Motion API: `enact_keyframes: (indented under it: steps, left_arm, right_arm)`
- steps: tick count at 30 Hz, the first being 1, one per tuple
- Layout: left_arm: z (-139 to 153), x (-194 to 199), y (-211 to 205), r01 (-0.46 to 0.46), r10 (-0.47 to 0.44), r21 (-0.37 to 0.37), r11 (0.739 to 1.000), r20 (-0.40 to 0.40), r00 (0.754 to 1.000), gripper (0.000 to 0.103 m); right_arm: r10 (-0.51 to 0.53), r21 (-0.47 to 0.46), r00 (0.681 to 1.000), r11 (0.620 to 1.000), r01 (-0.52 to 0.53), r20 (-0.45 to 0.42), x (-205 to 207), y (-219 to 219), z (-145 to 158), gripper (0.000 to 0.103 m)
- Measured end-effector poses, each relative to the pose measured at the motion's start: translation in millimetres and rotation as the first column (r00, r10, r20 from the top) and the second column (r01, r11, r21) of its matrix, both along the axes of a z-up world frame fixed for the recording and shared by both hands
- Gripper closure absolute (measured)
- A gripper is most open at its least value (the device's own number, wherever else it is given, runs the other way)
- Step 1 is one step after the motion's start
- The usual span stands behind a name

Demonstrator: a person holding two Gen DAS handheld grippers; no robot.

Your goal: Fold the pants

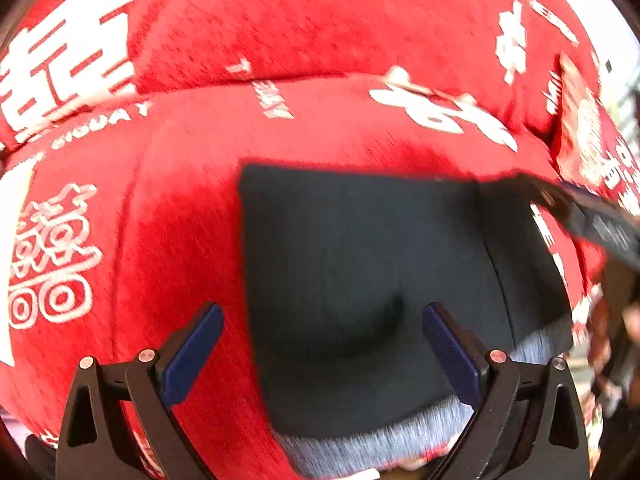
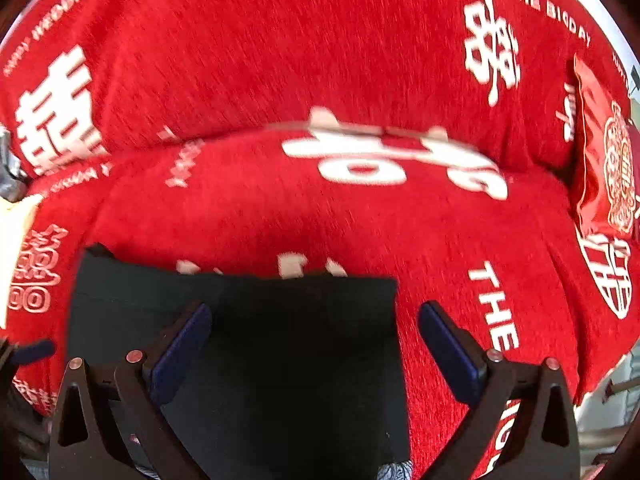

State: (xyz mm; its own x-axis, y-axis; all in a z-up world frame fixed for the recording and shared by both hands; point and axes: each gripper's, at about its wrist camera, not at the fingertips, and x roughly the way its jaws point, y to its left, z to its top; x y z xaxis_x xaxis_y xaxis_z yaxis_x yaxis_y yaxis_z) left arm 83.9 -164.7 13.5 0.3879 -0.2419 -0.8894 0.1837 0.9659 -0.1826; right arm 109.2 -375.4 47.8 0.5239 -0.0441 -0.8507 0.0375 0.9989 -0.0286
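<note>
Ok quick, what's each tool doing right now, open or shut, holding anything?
Left tool: open, holding nothing, over the dark pants.
Right tool: open, holding nothing, over the pants.

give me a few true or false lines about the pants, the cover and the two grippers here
1. The pants are dark and lie on a red cover printed with white characters. True.
2. The left gripper is shut on the pants. False: its jaws stand wide open, pinching nothing.
3. The right gripper is open. True.
4. The pants are spread out at full length. False: they lie as a compact rectangle.
5. A red packet leans at the right of the cover. True.
</note>
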Motion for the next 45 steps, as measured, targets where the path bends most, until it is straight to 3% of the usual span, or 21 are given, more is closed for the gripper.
enact_keyframes:
  steps: [4,10,15,22,28,31,34,37,40,43,45]
  left_arm:
    - [-1.2,38.0,9.2,-0.118,0.117,0.054,0.991,0.034,0.993,0.003]
    - [-35.0,68.0,15.3,-0.198,0.2,0.048,0.979,-0.067,0.977,0.003]
    - [-37.9,56.6,8.7,-0.164,0.167,0.083,0.983,-0.032,0.985,0.003]
    - [-35.1,34.9,15.8,-0.16,0.163,0.065,0.985,-0.057,0.985,0.003]
    - [-33.9,-8.8,32.5,-0.125,0.125,0.006,0.992,-0.048,0.991,0.003]
    - [-29.0,-27.7,42.2,-0.11,0.106,-0.043,0.993,-0.082,0.991,0.003]
    - [-24.1,-48.6,48.9,-0.087,0.083,-0.063,0.994,-0.062,0.995,0.003]
    - [-23.5,-57.4,44.9,-0.058,0.056,-0.053,0.997,-0.045,0.997,0.003]
    - [-33.3,-57.5,40.8,-0.045,0.045,-0.003,0.999,-0.059,0.997,0.003]
    - [-41.2,-59.2,46.4,-0.06,0.057,-0.031,0.998,-0.092,0.994,0.0]
    - [-46.4,-61.3,46.9,-0.052,0.049,-0.026,0.998,-0.107,0.993,0.0]
  right_arm:
    - [0.072,0.011,0.997,0.997,-0.072,0.002,13.3,18.4,-3.2,0.0]
    - [0.055,-0.007,0.992,0.998,-0.057,-0.116,31.0,25.5,-51.6,0.0]
    - [0.08,-0.031,0.989,0.996,-0.084,-0.121,4.8,29.9,-57.8,0.0]
    - [0.078,-0.072,0.995,0.994,-0.083,-0.069,-55.8,33.7,-48.3,0.0]
    - [0.05,-0.112,0.998,0.992,-0.055,-0.043,-100.8,30.8,-45.4,0.0]
    - [0.001,-0.075,0.998,0.997,-0.006,-0.069,-111.3,23.5,-41.8,0.0]
    - [-0.027,-0.068,1.0,0.997,0.027,-0.005,-121.2,28.3,-25.1,0.0]
    - [0.036,-0.08,0.999,0.996,-0.032,0.042,-123.4,54.1,-16.5,0.0]
    - [0.111,-0.123,0.994,0.987,-0.107,0.022,-117.6,81.8,-28.1,0.0]
    - [0.104,-0.132,0.993,0.985,-0.11,-0.051,-113.7,87.1,-53.2,0.0]
    - [0.092,-0.101,0.995,0.99,-0.097,-0.05,-119.1,83.1,-59.9,0.0]
